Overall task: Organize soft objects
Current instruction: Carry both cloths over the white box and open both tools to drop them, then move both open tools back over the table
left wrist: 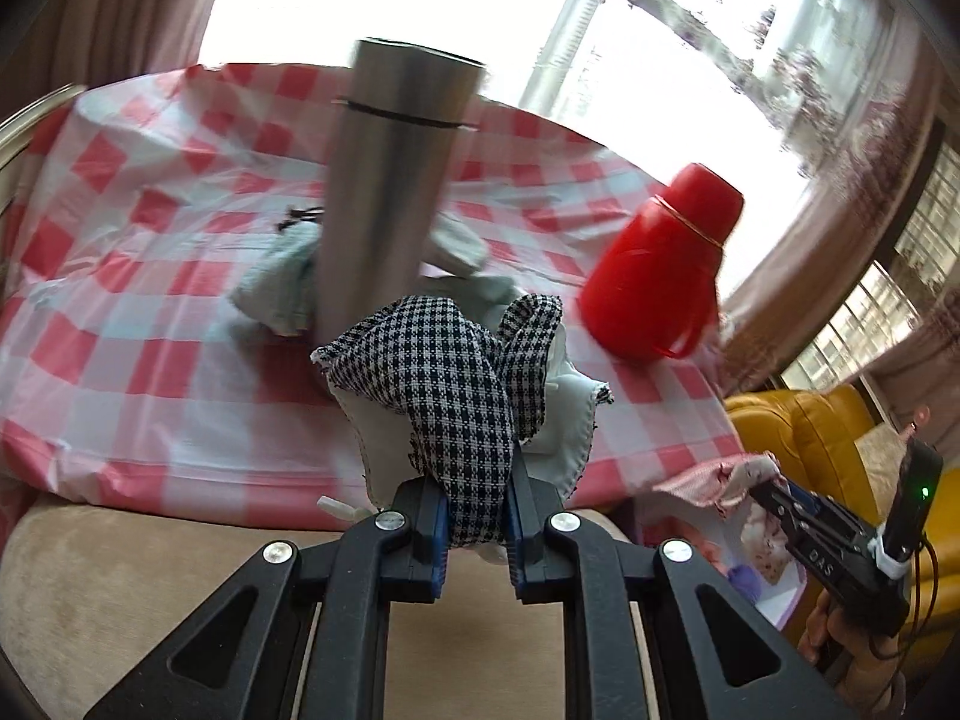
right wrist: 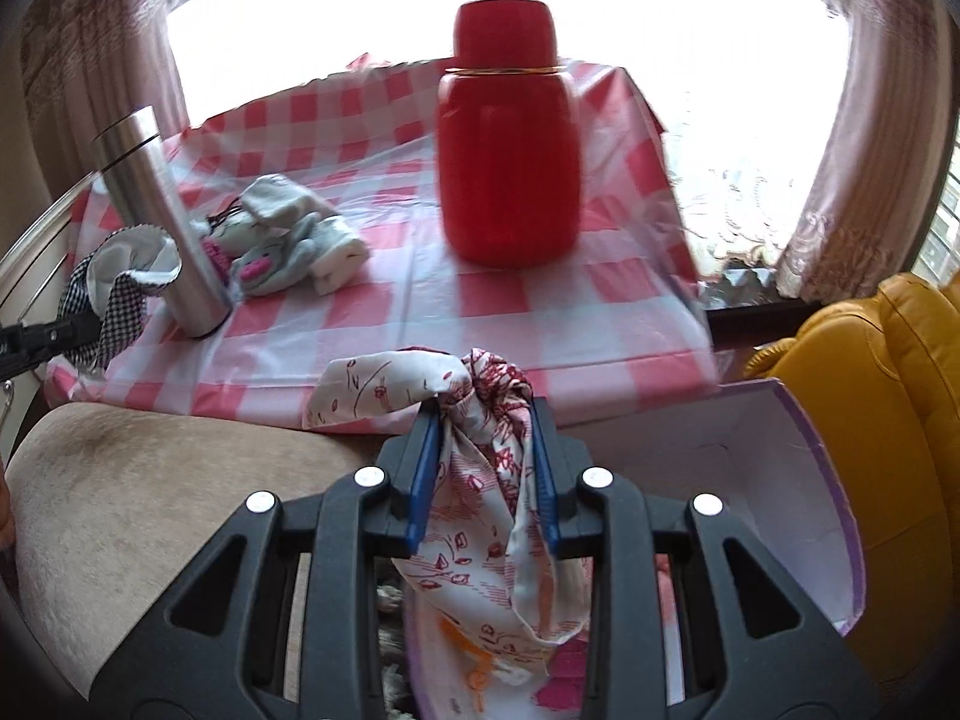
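My left gripper [left wrist: 475, 483] is shut on a black-and-white houndstooth cloth [left wrist: 456, 372] with a pale lining, held up in front of the table edge. In the right wrist view that same houndstooth cloth [right wrist: 123, 294] hangs at the far left. My right gripper [right wrist: 486, 414] is shut on a white cloth with red print [right wrist: 480, 480], which hangs over an open purple-edged box [right wrist: 750, 480]. Grey soft toys or socks with pink patches [right wrist: 282, 240] lie on the checked tablecloth [right wrist: 390, 300] beside a steel flask [right wrist: 159, 216]. The right gripper [left wrist: 774, 495] also shows at the lower right of the left wrist view.
A steel flask [left wrist: 390, 180] and a red thermos [left wrist: 660, 270] stand on the red-and-white checked table. A beige cushion [right wrist: 150, 510] lies in front of the table, a yellow sofa [right wrist: 888, 420] to the right. Bright window and curtains behind.
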A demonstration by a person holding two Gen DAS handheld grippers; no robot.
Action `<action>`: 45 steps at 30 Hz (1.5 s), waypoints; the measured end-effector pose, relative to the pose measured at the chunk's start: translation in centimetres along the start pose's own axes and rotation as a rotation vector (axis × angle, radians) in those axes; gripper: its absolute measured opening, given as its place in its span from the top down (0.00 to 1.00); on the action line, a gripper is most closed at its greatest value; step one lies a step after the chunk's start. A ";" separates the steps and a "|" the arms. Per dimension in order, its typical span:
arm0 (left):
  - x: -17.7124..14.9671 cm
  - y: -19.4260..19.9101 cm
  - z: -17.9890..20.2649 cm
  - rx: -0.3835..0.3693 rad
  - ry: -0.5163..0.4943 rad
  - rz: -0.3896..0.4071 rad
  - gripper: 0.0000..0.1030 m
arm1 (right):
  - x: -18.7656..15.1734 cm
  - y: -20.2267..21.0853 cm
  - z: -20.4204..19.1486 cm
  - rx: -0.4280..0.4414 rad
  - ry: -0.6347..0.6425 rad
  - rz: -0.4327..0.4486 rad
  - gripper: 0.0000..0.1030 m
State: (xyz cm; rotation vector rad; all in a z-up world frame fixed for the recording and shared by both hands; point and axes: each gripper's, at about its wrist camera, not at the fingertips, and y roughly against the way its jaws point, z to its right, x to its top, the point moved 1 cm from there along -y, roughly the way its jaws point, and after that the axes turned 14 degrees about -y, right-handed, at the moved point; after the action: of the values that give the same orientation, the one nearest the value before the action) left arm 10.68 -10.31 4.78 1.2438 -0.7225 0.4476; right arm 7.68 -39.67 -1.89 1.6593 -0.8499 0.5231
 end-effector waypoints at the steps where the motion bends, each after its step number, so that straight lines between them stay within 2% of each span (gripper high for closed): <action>1: 0.1 -0.3 1.1 -0.020 -0.022 -0.003 0.85 | 0.1 0.2 0.8 -0.010 -0.014 0.002 0.69; 7: -0.2 -1.9 7.0 -0.118 -0.115 -0.040 0.85 | 0.6 1.0 5.7 -0.081 -0.098 0.016 0.67; 15: -0.8 -3.8 13.6 -0.227 -0.220 -0.093 0.84 | 1.2 2.2 9.4 -0.147 -0.160 0.049 0.66; 17: -1.0 -4.1 15.1 -0.252 -0.246 -0.104 0.84 | 1.1 2.4 10.2 -0.163 -0.171 0.052 0.64; 19: -1.2 -4.2 16.1 -0.272 -0.266 -0.109 0.84 | 1.0 2.5 10.7 -0.179 -0.180 0.055 0.55; 20: -1.3 -4.4 16.9 -0.291 -0.281 -0.115 0.81 | 0.9 2.6 11.0 -0.185 -0.187 0.057 0.53; 21: -1.3 -4.6 17.3 -0.304 -0.289 -0.120 0.80 | 0.8 2.6 11.3 -0.193 -0.192 0.059 0.45; 22: -1.4 -4.7 17.9 -0.320 -0.301 -0.125 0.72 | 0.7 2.7 11.5 -0.206 -0.196 0.063 0.34; 23: -1.6 -4.8 18.5 -0.334 -0.317 -0.133 0.57 | 0.7 2.8 11.7 -0.219 -0.196 0.070 0.29; 25: -1.8 -4.9 19.1 -0.347 -0.332 -0.138 0.37 | 0.7 2.9 11.7 -0.235 -0.180 0.079 0.25; 28: -1.9 -4.4 19.4 -0.360 -0.347 -0.125 0.36 | 0.6 2.6 11.2 -0.264 -0.151 0.075 0.23; 32: -1.8 -4.1 18.6 -0.340 -0.325 -0.122 0.36 | 0.4 2.2 10.0 -0.244 -0.113 0.063 0.23; 37: -1.6 -3.6 16.3 -0.259 -0.299 -0.104 0.36 | 0.1 1.9 8.0 -0.190 -0.071 0.058 0.23; 42: -2.0 -1.8 11.3 -0.130 -0.247 -0.073 0.36 | -0.4 1.4 5.8 -0.107 -0.043 0.030 0.23; 45: -2.5 -0.4 6.7 -0.047 -0.157 -0.063 0.36 | -0.8 0.8 3.9 -0.101 0.002 0.019 0.23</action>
State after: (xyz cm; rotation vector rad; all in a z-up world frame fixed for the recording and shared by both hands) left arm 7.51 -16.64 3.71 1.2635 -0.8202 0.2823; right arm 6.15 -43.32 -2.94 1.5596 -0.8773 0.4868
